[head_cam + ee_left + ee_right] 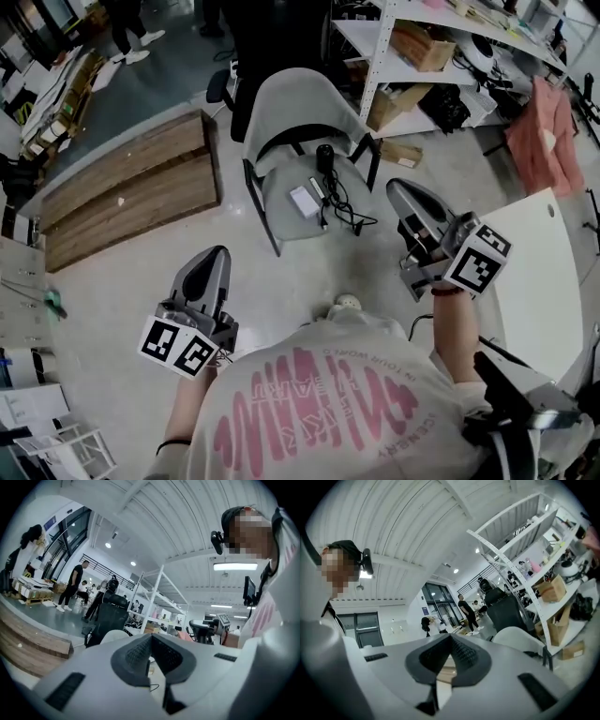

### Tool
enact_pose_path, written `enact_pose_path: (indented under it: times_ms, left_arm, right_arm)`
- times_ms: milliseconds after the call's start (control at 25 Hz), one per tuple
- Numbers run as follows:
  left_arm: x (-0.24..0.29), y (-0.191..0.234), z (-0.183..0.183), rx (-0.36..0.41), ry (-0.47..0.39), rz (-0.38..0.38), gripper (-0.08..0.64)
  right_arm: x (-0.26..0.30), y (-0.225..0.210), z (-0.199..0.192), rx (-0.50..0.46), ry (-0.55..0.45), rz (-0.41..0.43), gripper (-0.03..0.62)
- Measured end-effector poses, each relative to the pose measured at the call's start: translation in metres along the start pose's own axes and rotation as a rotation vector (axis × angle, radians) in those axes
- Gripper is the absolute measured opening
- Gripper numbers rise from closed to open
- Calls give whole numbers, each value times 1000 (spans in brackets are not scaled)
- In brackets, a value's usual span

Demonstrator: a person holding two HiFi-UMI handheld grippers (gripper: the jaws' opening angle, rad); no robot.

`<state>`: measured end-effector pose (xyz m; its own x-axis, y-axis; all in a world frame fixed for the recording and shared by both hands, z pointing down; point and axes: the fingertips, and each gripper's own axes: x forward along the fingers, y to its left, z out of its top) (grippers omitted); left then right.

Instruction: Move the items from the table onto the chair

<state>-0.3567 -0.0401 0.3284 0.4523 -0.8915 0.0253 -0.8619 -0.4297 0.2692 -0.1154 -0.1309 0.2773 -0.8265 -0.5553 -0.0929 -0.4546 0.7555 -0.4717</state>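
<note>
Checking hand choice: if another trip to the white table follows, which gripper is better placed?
Probably right: the right gripper hangs beside the white table, the left gripper on the far side of the person's torso. Both are shut and empty.

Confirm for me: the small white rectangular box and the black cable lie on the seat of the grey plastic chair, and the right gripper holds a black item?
No: the right gripper holds nothing; the right gripper view shows its jaws shut and empty. The small white rectangular box and the black cable do lie on the seat of the grey plastic chair.
</note>
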Motion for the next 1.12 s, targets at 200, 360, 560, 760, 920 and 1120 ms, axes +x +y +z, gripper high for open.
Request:
enact_pose_path:
  times_ms: [200,360,560,760,920,1120]
  left_arm:
    - [-1,-24,3,18,-26,-24,9]
    - [8,-41,5,25,-30,-29,9]
    - [21,-62,6,34,-25,-37,9]
    - [28,-71,-1,46,-12,-16,9]
    - [31,-73,-1,54,-9,8,9]
    - [32,-75,2,61,-14,13,9]
  right_arm:
    - [-26,12,16,-110,-2,-34,14]
    - [-45,12,23,-161,6,-63,14]
    - [-62,7,28,-247,22,-72,12]
    - [-69,-9,26,-229,47,-79,12]
    - [-74,-17,29,-229,51,-89,12]
    - [-77,-21,34,-221,41,-94,12]
